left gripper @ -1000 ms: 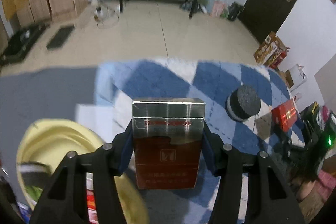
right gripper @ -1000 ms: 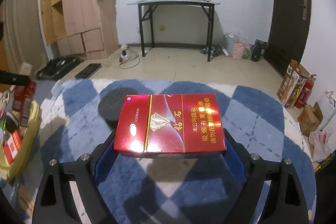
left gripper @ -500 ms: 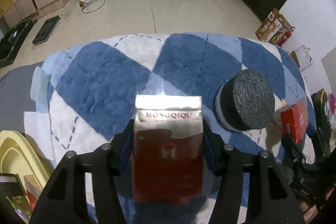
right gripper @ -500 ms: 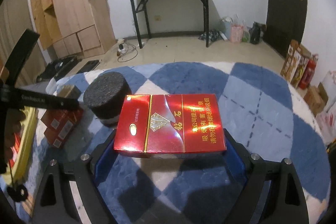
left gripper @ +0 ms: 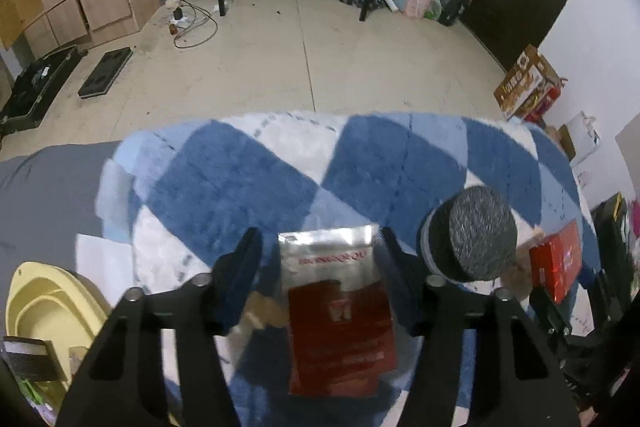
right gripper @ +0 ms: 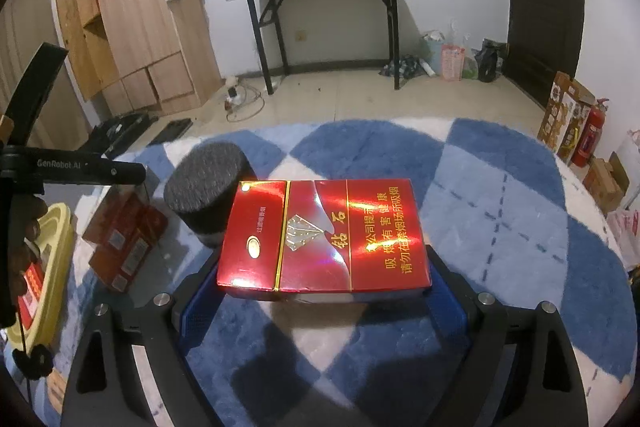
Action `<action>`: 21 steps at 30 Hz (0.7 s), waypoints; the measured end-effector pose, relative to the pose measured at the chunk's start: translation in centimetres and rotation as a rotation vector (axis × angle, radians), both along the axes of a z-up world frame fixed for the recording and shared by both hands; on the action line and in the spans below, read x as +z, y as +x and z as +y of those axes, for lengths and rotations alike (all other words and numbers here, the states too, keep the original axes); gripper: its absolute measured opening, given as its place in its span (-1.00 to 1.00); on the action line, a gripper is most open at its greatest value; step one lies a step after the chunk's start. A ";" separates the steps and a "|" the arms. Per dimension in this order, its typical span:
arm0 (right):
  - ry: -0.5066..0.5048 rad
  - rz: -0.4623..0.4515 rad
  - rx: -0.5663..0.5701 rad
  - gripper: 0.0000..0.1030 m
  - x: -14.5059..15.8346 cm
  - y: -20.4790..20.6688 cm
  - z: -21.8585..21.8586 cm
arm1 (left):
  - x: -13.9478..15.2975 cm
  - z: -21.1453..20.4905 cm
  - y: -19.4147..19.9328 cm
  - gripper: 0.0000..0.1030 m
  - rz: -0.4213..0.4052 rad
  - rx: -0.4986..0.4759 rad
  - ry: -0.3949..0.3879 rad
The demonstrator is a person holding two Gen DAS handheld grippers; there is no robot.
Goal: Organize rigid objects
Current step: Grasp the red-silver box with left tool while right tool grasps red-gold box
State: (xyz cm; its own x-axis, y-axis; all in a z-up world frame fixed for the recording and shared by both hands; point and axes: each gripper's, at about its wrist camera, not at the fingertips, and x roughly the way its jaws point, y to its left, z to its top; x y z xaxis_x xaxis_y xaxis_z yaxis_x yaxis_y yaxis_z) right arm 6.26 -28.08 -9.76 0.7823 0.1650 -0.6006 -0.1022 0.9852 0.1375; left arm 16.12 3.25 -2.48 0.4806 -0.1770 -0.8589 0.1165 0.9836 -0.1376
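A dark red and silver cigarette pack (left gripper: 340,315) lies between the fingers of my left gripper (left gripper: 316,247), low over the blue and white rug (left gripper: 240,183). The jaws are closing, but the left pad (left gripper: 240,267) stands clear of the pack. In the right wrist view the same pack (right gripper: 124,239) rests tilted on the rug under the left gripper (right gripper: 80,169). My right gripper (right gripper: 320,287) is shut on a bright red cigarette pack (right gripper: 324,239), held flat and crosswise above the rug. A black foam cylinder (left gripper: 476,239) (right gripper: 208,183) stands between the two packs.
A yellow basin (left gripper: 44,311) (right gripper: 52,267) with several small packs sits at the rug's left edge. The bright red pack (left gripper: 556,263) shows at the right in the left wrist view. Beyond the rug lie tiled floor, a black table (right gripper: 320,7) and wooden cabinets (right gripper: 136,19).
My left gripper carried the dark red pack from over the basin out across the rug and down beside the foam cylinder, and its fingers parted from it. The right gripper kept its hold.
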 end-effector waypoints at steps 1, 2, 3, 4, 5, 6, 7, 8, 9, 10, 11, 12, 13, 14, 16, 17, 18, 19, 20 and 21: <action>-0.004 -0.009 0.004 0.76 0.2 -0.1 0.1 | 0.2 0.3 0.0 0.06 0.000 -0.001 -0.012; -0.007 -0.013 0.006 0.76 0.2 -0.3 0.2 | 0.3 0.4 0.0 0.06 0.006 -0.005 -0.020; -0.011 -0.014 0.008 0.76 0.1 -0.3 0.2 | 0.1 0.4 0.1 0.06 0.029 -0.010 -0.016; -0.011 -0.009 0.010 0.76 -0.1 -0.3 0.3 | -0.1 0.2 0.1 0.06 0.048 -0.011 -0.008; -0.010 -0.003 0.011 0.76 -0.3 -0.4 0.3 | -0.3 0.1 0.1 0.07 0.060 -0.009 0.004; -0.012 0.005 0.010 0.76 -0.5 -0.3 0.4 | -0.5 -0.1 0.1 0.10 0.058 -0.012 0.011; -0.017 0.010 0.012 0.76 -0.6 -0.4 0.4 | -0.6 -0.5 0.1 0.15 0.053 -0.014 0.015; -0.020 0.012 0.013 0.76 -0.7 -0.4 0.4 | -0.7 -0.8 0.1 0.30 0.050 -0.011 0.025; -0.022 0.013 0.015 0.76 -0.6 -0.3 0.4 | -0.9 -1.2 0.2 0.40 0.046 0.000 0.041; -0.024 0.013 0.015 0.76 -0.6 -0.3 0.4 | -1.0 -1.4 0.2 0.41 0.042 0.000 0.037; -0.022 0.012 0.016 0.76 -0.5 -0.2 0.4 | -1.2 -1.6 0.2 0.41 0.041 -0.004 0.029; -0.020 0.011 0.015 0.76 -0.5 -0.2 0.4 | -1.5 -1.8 0.3 0.41 0.046 -0.004 0.030; -0.018 0.011 0.017 0.76 -0.5 -0.2 0.4 | -1.7 -1.9 0.4 0.41 0.052 -0.007 0.032; -0.019 0.011 0.019 0.76 -0.5 -0.1 0.4 | -1.9 -2.2 0.5 0.41 0.054 -0.016 0.036; -0.024 0.016 0.024 0.76 -0.7 0.1 0.5 | -2.2 -2.6 0.6 0.36 0.051 -0.026 0.066; -0.024 0.020 0.026 0.76 -0.8 0.3 0.6 | -2.1 -2.6 0.6 0.13 0.044 -0.025 0.074; -0.024 0.022 0.027 0.76 -0.9 0.4 0.6 | -1.8 -2.4 0.5 0.13 0.034 -0.021 0.066; -0.022 0.024 0.026 0.76 -0.9 0.5 0.6 | -1.4 -2.1 0.4 0.13 0.025 -0.015 0.048; -0.018 0.023 0.025 0.76 -0.8 0.5 0.5 | -1.0 -1.8 0.2 0.13 0.022 -0.015 0.030; -0.015 0.020 0.025 0.76 -0.7 0.5 0.5 | -0.3 -1.3 -0.1 0.13 0.010 -0.013 0.018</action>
